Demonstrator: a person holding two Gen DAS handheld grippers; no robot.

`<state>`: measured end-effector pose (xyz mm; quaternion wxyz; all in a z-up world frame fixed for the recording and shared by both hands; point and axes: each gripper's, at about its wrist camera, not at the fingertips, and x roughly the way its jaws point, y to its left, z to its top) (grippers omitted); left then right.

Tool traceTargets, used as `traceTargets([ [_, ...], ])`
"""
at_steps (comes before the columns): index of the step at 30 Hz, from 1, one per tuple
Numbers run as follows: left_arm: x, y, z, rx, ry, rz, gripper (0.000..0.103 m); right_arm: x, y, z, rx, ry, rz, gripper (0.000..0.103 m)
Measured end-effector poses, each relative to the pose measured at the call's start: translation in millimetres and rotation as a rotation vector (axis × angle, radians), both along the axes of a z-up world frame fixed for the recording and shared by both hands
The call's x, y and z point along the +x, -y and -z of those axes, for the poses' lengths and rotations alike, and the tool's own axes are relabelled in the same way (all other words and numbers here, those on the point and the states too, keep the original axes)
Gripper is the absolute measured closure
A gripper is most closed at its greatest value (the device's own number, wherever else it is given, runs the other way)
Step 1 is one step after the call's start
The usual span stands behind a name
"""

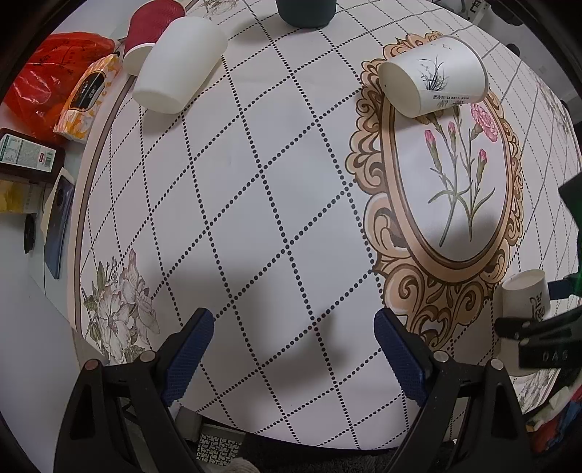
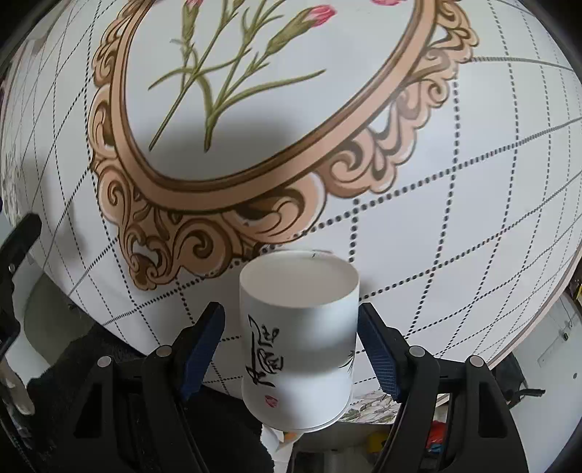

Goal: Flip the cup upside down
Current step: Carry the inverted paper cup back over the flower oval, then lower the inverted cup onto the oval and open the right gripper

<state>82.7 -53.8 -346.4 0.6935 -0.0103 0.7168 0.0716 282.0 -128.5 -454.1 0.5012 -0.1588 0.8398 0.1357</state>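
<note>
A white paper cup (image 2: 296, 342) with black calligraphy stands upside down at the table's near edge, flat base up, rim down. My right gripper (image 2: 291, 327) is open with a blue-padded finger on each side of the cup; a small gap shows on the left, and the right pad is at the cup wall. The same cup (image 1: 525, 294) and right gripper (image 1: 534, 320) show at the right edge of the left wrist view. My left gripper (image 1: 294, 327) is open and empty above the tablecloth (image 1: 276, 203).
Other upside-down cups stand at the far side: a paper cup with a grass print (image 1: 433, 76), a white cup (image 1: 180, 63), a red cup (image 1: 151, 31), a dark cup (image 1: 305, 11). A tissue pack (image 1: 89, 96), red bag (image 1: 47, 80) and phone (image 1: 58, 225) lie left.
</note>
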Motion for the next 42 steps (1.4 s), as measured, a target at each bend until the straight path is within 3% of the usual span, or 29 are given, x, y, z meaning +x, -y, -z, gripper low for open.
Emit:
traceTargets([
  [2,-0.7,0.5,0.9,-0.001,0.0,0.0,0.013,6.1,1.1,-3.0,0.0,0.013,0.006,0.041],
  [8,-0.1,2.5,2.6,-0.002,-0.003,-0.001,0.013,14.5,-1.2,-19.6,0.041,0.064,0.033,0.042],
  [11,3.2,2.4,2.0,-0.012,-0.004,-0.003,0.013,24.5,1.3,-36.1,0.075,0.133,0.064,0.042],
  [15,12.2,-0.4,2.8,-0.041,-0.013,-0.018,0.013,45.1,8.6,-62.4,0.133,0.32,0.126,0.042],
  [18,17.6,-4.1,3.4,-0.053,-0.023,-0.032,0.013,58.7,14.8,-85.0,0.207,0.522,0.194,0.042],
  [22,26.5,-9.1,2.6,-0.051,-0.03,-0.037,0.013,66.9,26.8,-96.3,0.319,0.725,0.316,0.042],
  [25,32.0,-9.4,0.9,-0.044,-0.029,-0.028,0.013,55.2,28.2,-95.8,0.367,0.833,0.371,0.042],
  [29,39.7,-3.0,-3.0,-0.032,-0.02,0.001,0.013,31.4,16.7,-89.7,0.372,0.923,0.355,0.042],
  [37,44.5,10.5,-13.3,-0.046,0.005,0.041,0.013,2.9,17.9,-95.3,0.33,0.914,0.318,0.041],
  [42,45.6,19.7,-26.5,-0.053,0.05,0.087,0.013,-3.9,18.5,-95.2,0.306,0.873,0.362,0.037],
])
